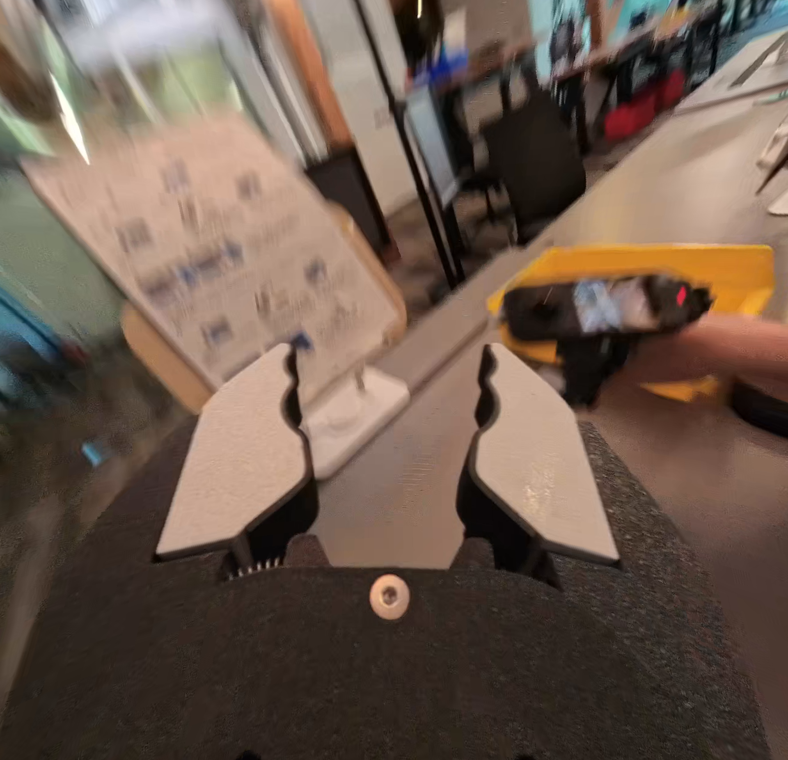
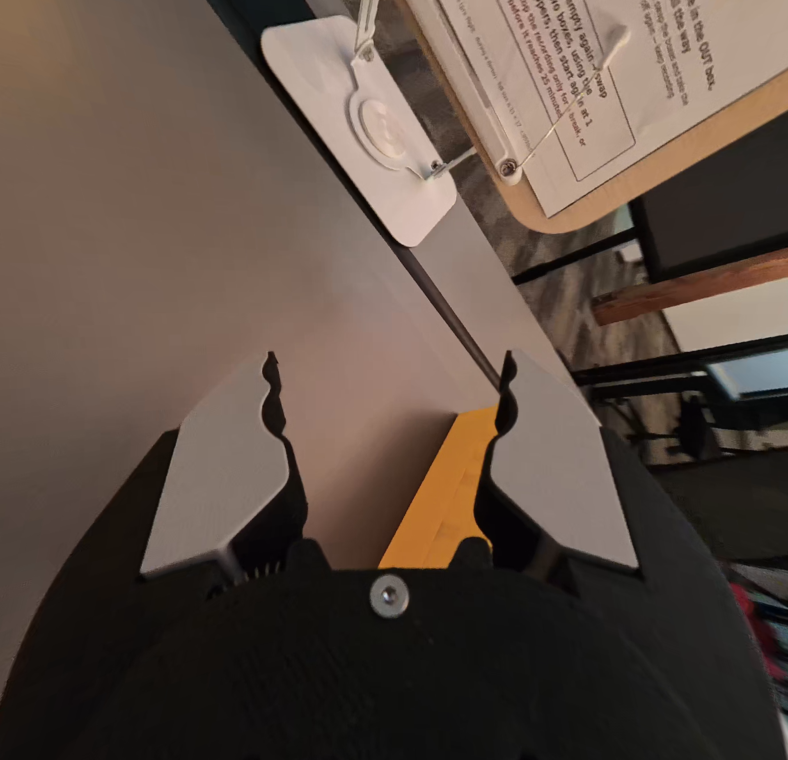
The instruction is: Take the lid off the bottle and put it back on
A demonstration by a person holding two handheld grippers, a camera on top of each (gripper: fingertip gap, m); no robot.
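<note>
- Bottle and lid: we cannot find either one in the two views, so we cannot say where they are.
- Our left gripper (image 1: 388, 349) has its jaws spread wide with nothing between them; through the gap we see only the grey table (image 1: 383, 500).
- Most of the left wrist view is smeared by motion blur, so small details are lost.
- Just past the left fingertips stands the white base (image 1: 358, 415) of a document stand, at the table's far edge, carrying a wood-edged board with a printed sheet (image 1: 221, 245) tilted to the left.
- To the right in that view our right gripper (image 1: 605, 309) is seen from the side, held in a hand (image 1: 699, 347), over a yellow bin (image 1: 665, 266) on the table.
- In the right wrist view the right gripper (image 2: 390, 356) likewise has its jaws wide apart and holds nothing.
- Between and below its fingers we see the pale tabletop (image 2: 170, 228) and a strip of the yellow bin (image 2: 443, 496) close to the right finger.
- Farther ahead sits the white base (image 2: 341, 113) at the table edge, with thin metal rods running to the printed sheet (image 2: 597, 78) on its board.
- Beyond the table we make out carpeted floor (image 2: 567, 296) and dark furniture legs.
</note>
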